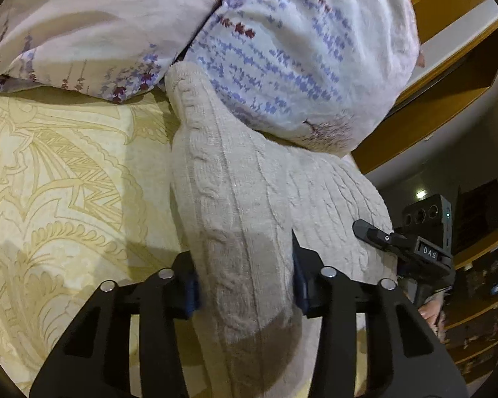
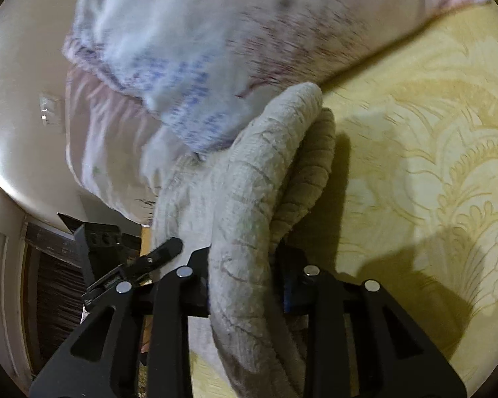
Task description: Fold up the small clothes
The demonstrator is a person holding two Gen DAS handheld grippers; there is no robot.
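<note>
A cream cable-knit garment (image 1: 235,182) lies bunched on the yellow patterned bedspread (image 1: 59,179), its far end against a floral pillow. My left gripper (image 1: 245,285) is shut on a thick fold of the knit, which hangs between its fingers. My right gripper (image 2: 245,285) is shut on another fold of the same garment (image 2: 259,179) and lifts it a little off the bedspread (image 2: 431,152). The right gripper also shows in the left wrist view (image 1: 378,235), at the knit's right edge. The left gripper's finger shows in the right wrist view (image 2: 162,252).
Floral pillows (image 1: 282,49) lie at the far side, right behind the knit; they also show in the right wrist view (image 2: 189,66). Wooden shelving (image 1: 474,298) stands beyond the bed's right edge. A cream wall with a light switch (image 2: 48,109) is at the left.
</note>
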